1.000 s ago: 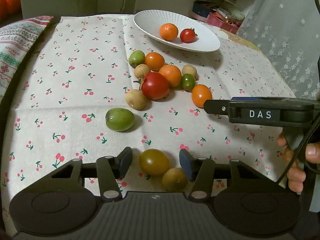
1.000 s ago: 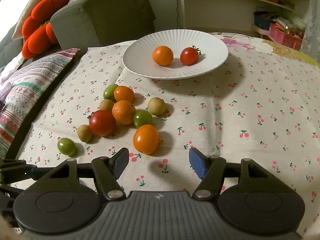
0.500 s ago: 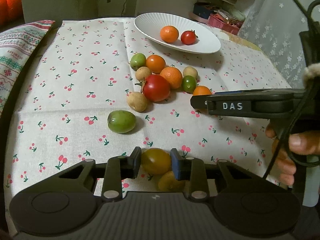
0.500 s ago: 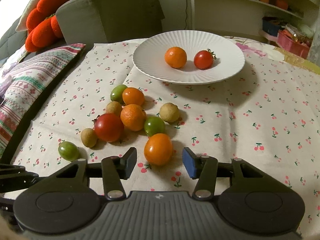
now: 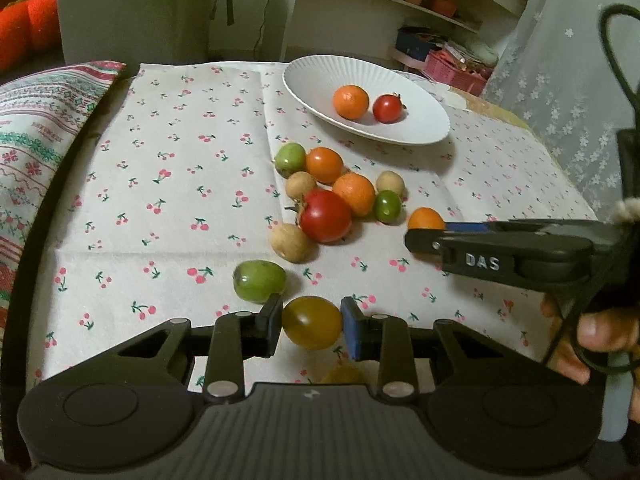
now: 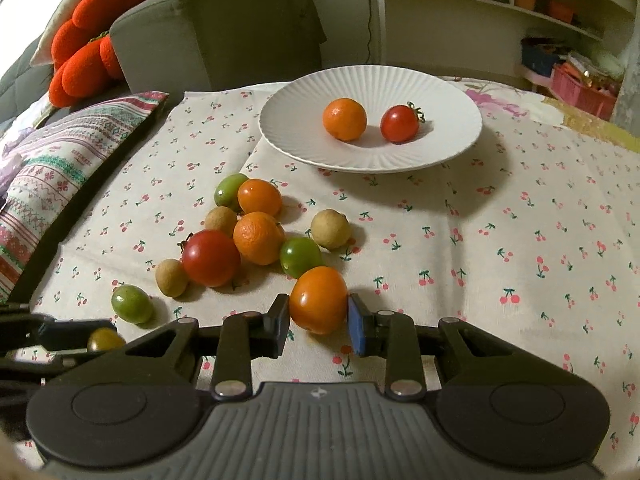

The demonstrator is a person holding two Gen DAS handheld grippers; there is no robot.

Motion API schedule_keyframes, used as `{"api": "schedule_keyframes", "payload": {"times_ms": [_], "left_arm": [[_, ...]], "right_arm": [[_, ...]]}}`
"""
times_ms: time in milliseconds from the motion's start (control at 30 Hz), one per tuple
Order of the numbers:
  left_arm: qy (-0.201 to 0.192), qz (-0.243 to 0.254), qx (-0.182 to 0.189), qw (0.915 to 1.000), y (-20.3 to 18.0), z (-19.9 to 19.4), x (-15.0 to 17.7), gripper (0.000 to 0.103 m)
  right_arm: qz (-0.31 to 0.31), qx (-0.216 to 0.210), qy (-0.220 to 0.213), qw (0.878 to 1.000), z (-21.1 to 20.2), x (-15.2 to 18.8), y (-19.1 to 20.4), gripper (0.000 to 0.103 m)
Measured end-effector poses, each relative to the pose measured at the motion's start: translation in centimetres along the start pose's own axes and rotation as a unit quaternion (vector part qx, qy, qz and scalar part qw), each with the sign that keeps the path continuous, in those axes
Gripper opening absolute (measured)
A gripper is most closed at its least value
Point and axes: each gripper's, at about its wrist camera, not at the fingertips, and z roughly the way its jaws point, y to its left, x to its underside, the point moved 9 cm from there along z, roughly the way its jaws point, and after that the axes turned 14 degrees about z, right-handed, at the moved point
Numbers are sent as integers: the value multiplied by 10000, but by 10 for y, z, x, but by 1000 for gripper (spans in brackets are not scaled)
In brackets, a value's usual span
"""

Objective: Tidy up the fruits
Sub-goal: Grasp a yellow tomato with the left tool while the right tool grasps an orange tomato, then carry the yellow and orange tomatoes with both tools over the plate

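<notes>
Fruit sits right between each set of jaws: left gripper [image 5: 311, 326] clamped on an olive-yellow tomato [image 5: 312, 322], pads touching both sides, long axis running across jaw to jaw; right gripper [image 6: 319, 321] clamped on an orange tomato [image 6: 319, 299], w/ the rest of the pile just beyond it. Plate [image 6: 448, 92] lies straight ahead past the pile, nearer the right gripper. It holds a mandarin [image 6: 344, 119] & a red tomato [image 6: 399, 123], apart, lots of bare plate
</notes>
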Motion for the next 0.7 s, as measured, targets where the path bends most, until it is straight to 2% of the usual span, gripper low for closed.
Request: {"api": "schedule_keyframes", "payload": {"times_ms": [267,433,700], "left_arm": [[-161,-108,-88,9998,15,-3,-15,18],[-234,-298,-70,9993,30,-1,-30,18],[-435,-132,-118,9989,23,3,-58,18]], "right_arm": [[200,-25,-133,9997,-8,-8,-6,27],[245,-30,-267,9993,-13,-25,-9,27],[153,-22,-547,9984,-13,-52,-10,27]]}}
